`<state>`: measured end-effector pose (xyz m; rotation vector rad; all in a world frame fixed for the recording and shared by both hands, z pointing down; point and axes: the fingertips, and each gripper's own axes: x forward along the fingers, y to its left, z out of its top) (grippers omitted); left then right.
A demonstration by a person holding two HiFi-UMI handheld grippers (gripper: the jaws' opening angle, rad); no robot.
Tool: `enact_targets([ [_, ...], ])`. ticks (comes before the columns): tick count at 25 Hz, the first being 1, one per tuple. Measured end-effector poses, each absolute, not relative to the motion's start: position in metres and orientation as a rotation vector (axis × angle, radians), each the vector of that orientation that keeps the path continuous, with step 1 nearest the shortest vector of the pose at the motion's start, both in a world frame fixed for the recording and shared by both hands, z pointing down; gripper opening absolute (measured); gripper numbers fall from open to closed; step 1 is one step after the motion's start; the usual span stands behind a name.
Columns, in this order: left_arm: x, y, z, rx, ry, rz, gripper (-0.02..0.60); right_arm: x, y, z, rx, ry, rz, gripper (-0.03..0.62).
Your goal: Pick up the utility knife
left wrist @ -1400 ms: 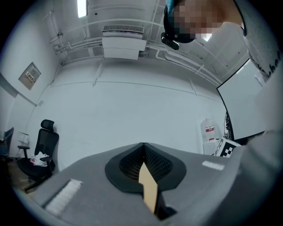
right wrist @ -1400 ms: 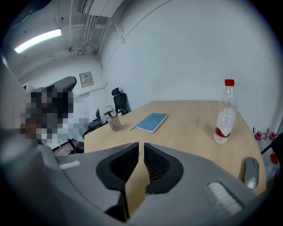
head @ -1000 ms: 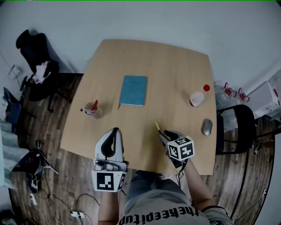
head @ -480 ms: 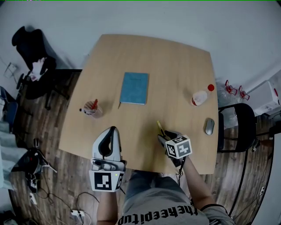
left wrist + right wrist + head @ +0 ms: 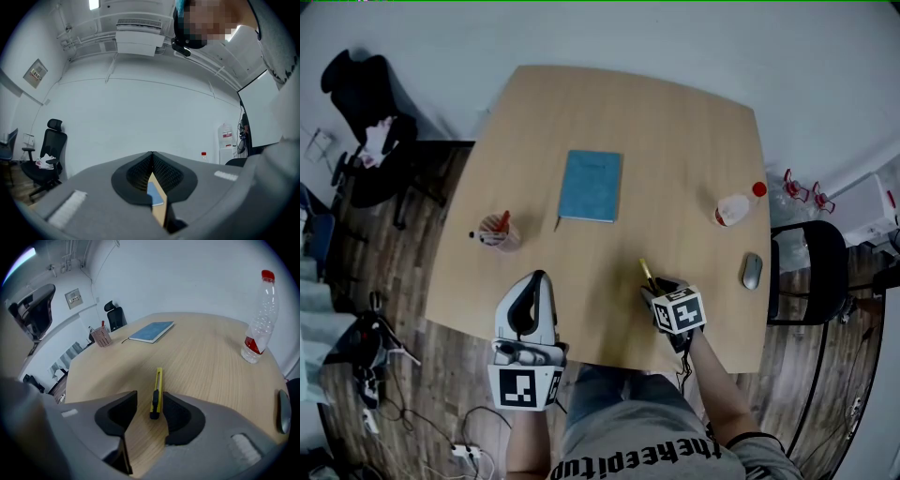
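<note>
Right gripper (image 5: pixel 149 400) is open, its jaws having just been widening; the yellow knife (image 5: pixel 157 389) lies flat on the table (image 5: pixel 208 376) between them; left gripper (image 5: pixel 152 157) is closed, empty; the bottle (image 5: pixel 257 329) has a red label, unreadable.

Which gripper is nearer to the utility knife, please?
Right. The right gripper, its fingers just opened, straddles the near end of the utility knife; the left gripper, shut, sits well to its left by the table edge.
</note>
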<state>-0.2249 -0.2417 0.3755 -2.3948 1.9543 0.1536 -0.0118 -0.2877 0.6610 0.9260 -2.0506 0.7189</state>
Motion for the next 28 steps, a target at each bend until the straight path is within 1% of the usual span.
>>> enact_targets([
  [6, -0.23, -0.246, 0.376, -2.393, 1.965, 0.151, 0.018, -0.014, -0.287, 0.669, 0.93, -2.003, 0.666, 0.172],
  [9, -0.232, -0.247, 0.377, -2.39, 1.973, 0.153, 0.018, -0.012, -0.288, 0.671, 0.936, -1.976, 0.612, 0.141],
  [14, -0.232, -0.249, 0.378, -2.388, 1.977, 0.156, 0.018, -0.011, -0.287, 0.672, 0.939, -1.969, 0.599, 0.132],
  [16, -0.231, -0.249, 0.378, -2.389, 1.976, 0.152, 0.018, -0.011, -0.288, 0.671, 0.948, -1.98, 0.617, 0.112],
  [18, -0.229, -0.249, 0.377, -2.39, 1.973, 0.149, 0.018, -0.012, -0.287, 0.671, 0.962, -1.994, 0.642, 0.057],
  [28, -0.213, -0.246, 0.376, -2.4, 1.948, 0.13, 0.018, -0.011, -0.284, 0.649, 1.021, -2.086, 0.689, 0.052],
])
